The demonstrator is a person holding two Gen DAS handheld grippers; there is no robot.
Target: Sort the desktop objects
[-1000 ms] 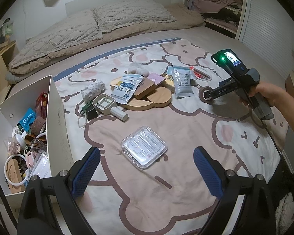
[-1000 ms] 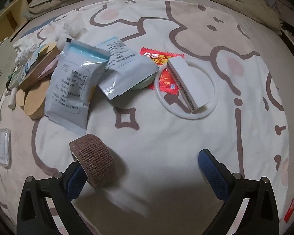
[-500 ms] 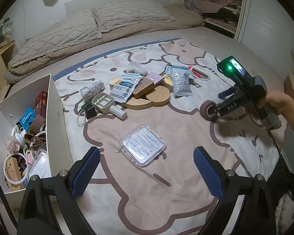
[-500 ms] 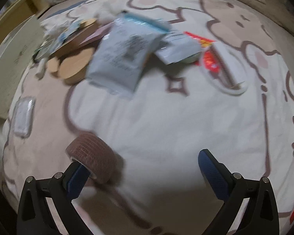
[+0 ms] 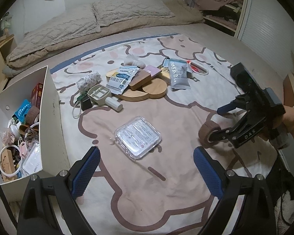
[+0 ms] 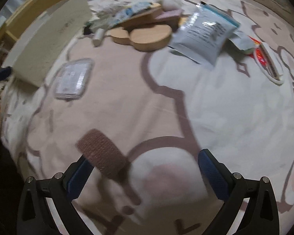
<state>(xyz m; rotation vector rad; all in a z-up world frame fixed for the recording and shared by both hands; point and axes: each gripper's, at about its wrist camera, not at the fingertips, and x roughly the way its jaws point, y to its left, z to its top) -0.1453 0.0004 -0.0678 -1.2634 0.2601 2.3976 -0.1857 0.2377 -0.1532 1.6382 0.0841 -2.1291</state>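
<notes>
A brown bandage roll (image 6: 102,153) hangs on the left finger of my right gripper (image 6: 143,170), whose jaws stand wide open above the blanket. In the left wrist view the same roll (image 5: 207,135) rides on the right gripper (image 5: 218,123) at the right side. My left gripper (image 5: 147,168) is open and empty, just in front of a clear plastic case (image 5: 138,137), which also shows in the right wrist view (image 6: 72,79). The white storage box (image 5: 49,121) with several items stands at the left; it shows in the right wrist view (image 6: 49,37) too.
A pile lies mid-blanket: wooden boards (image 5: 147,91), silver pouches (image 5: 178,74), a white tube (image 5: 113,103), a black clip (image 5: 86,103), a white ring with a comb (image 6: 268,64). Pillows (image 5: 127,11) lie at the back, a shelf (image 5: 215,4) back right.
My right gripper has carried the bandage roll away from the pile, toward the near side and left, closer to the clear case and box. My left gripper has stayed put.
</notes>
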